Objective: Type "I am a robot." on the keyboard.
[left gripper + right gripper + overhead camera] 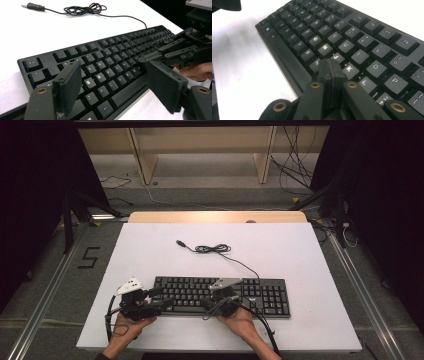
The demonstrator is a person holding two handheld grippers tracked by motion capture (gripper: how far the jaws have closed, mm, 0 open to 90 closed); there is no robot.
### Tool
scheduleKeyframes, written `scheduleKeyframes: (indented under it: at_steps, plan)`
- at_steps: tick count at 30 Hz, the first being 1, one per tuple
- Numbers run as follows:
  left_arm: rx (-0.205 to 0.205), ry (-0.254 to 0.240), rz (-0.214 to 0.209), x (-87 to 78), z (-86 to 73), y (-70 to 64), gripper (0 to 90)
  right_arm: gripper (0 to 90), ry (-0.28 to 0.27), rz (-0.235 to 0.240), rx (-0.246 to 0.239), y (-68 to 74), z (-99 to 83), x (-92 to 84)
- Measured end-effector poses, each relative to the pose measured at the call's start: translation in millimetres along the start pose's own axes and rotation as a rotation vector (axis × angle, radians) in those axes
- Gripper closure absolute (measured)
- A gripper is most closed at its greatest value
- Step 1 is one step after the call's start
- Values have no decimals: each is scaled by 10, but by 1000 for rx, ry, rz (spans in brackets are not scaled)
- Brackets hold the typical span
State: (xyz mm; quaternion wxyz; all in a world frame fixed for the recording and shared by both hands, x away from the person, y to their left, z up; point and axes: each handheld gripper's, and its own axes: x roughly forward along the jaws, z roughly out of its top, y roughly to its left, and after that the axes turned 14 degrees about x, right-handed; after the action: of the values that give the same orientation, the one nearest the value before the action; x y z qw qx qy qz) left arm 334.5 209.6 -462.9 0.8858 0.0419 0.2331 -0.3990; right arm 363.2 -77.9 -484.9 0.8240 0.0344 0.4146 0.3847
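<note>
Nearest the camera, the left gripper (112,85) stands with jaws apart, empty, over the letter keys at the left end of the black rectangular plastic keyboard (220,295), which lies lengthwise across the white table (150,250). The right gripper (329,67), jaws together, points at the M key (318,65).

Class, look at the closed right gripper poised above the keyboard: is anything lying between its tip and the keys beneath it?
Nothing visible does. The right gripper, jaws shut together, points straight at the keyboard near the J key, with no object between.
</note>
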Motion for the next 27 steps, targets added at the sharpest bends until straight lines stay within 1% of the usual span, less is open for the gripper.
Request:
scheduleKeyframes:
  at_steps: [7,8,9,10,12,13,14,15,16,18,19,20,21,22,23,24,27]
  plan:
    - [2,-7,7,-12,-1,4,278,900,-2,-4,7,7,-1,-3]
    - [2,-7,10,-12,-1,5,278,863,-9,0,13,4,4,-11]
    - [2,-7,10,-12,-1,5,278,863,-9,0,13,4,4,-11]
    - [3,-9,12,-13,-2,6,278,831,-21,19,26,-4,17,-33]
    - [2,-12,14,-15,-2,7,277,815,-39,32,33,-7,33,-65]
    - [2,-12,14,-15,-2,7,277,782,-47,42,39,-7,40,-85]
    - [2,-15,17,-19,-3,12,277,725,-52,54,47,-8,49,-103]
    - [2,-15,17,-19,-3,12,277,725,-52,54,47,-8,49,-103]
    - [0,-16,19,-21,-3,13,276,634,-62,80,56,-8,63,-126]
    - [0,-22,22,-23,-4,16,276,600,-68,100,56,3,68,-146]
    - [0,-22,22,-23,-4,16,276,600,-68,100,56,3,68,-146]
    - [2,-23,24,-24,-3,16,276,547,-74,112,48,15,73,-161]
    - [2,-23,24,-24,-3,16,276,547,-74,112,48,15,73,-161]
    - [1,-24,25,-23,-4,16,276,496,-71,112,42,35,83,-173]
    - [1,-24,25,-23,-4,16,276,496,-71,112,42,35,83,-173]
    - [1,-24,27,-23,-5,19,276,465,-69,114,32,53,87,-182]
    - [3,-24,27,-27,-6,22,276,435,-64,118,29,71,85,-188]
